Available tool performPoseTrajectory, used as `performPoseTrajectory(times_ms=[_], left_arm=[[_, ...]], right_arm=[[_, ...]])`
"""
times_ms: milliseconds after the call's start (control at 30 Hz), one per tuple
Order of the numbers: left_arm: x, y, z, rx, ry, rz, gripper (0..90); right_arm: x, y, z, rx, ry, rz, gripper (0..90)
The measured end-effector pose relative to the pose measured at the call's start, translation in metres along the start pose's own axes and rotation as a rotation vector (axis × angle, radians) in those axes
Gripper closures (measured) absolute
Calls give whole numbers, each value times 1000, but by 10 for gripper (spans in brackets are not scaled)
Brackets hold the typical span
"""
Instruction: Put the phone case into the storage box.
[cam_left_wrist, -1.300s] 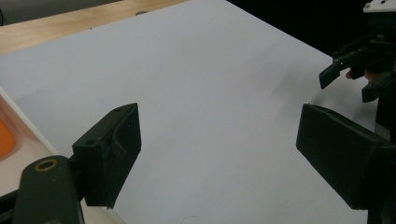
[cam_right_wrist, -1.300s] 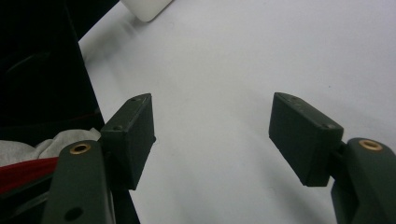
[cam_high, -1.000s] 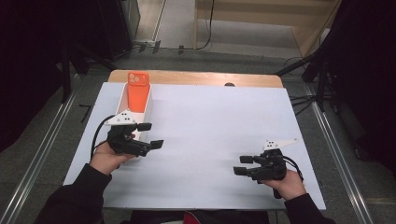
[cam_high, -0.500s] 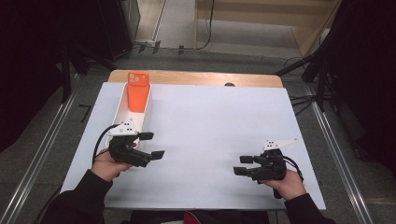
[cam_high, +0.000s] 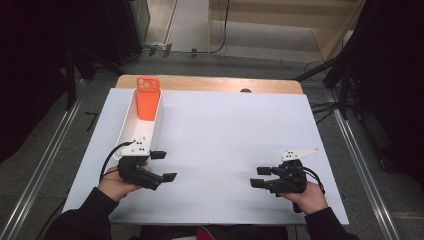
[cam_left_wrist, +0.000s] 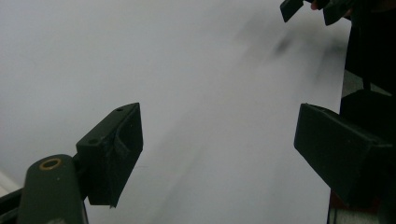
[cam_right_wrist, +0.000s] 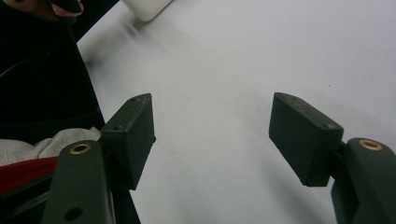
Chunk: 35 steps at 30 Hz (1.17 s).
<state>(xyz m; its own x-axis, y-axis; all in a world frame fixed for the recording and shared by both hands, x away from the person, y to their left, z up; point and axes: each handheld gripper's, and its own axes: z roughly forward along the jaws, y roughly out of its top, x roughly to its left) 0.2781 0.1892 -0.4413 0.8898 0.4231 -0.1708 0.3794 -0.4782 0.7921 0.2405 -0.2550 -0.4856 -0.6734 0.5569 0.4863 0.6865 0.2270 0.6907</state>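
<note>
A person sits at a counter (cam_high: 225, 130) covered with a white sheet, holding a set of black tongs in each hand. The left tongs (cam_high: 164, 166) hover low over the near left part of the sheet, pointing toward the middle, jaws spread wide with nothing between them. In the left gripper view, bare white sheet lies between the two jaws. Just beyond the left tongs stands a long white tray (cam_high: 131, 131), running away from the person along the left side of the counter. An orange phone case (cam_high: 148, 97) leans upright in the tray's far end, its camera cutout at the top. The right tongs (cam_high: 261, 177) rest low at the near right, well apart from the tray, pointing toward the left hand (cam_high: 116, 182), jaws also apart and empty.
</note>
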Motion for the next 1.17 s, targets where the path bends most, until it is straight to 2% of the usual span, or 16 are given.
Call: performPoseTrajectory(times_ms=[300,1167], left_arm=[[-5,-8,6,22,-17,14,158],[-5,-10,7,40,-27,34,158]], right_arm=[[0,0,0,-1,1,-2,302],[0,0,1,6,2,-4,302]])
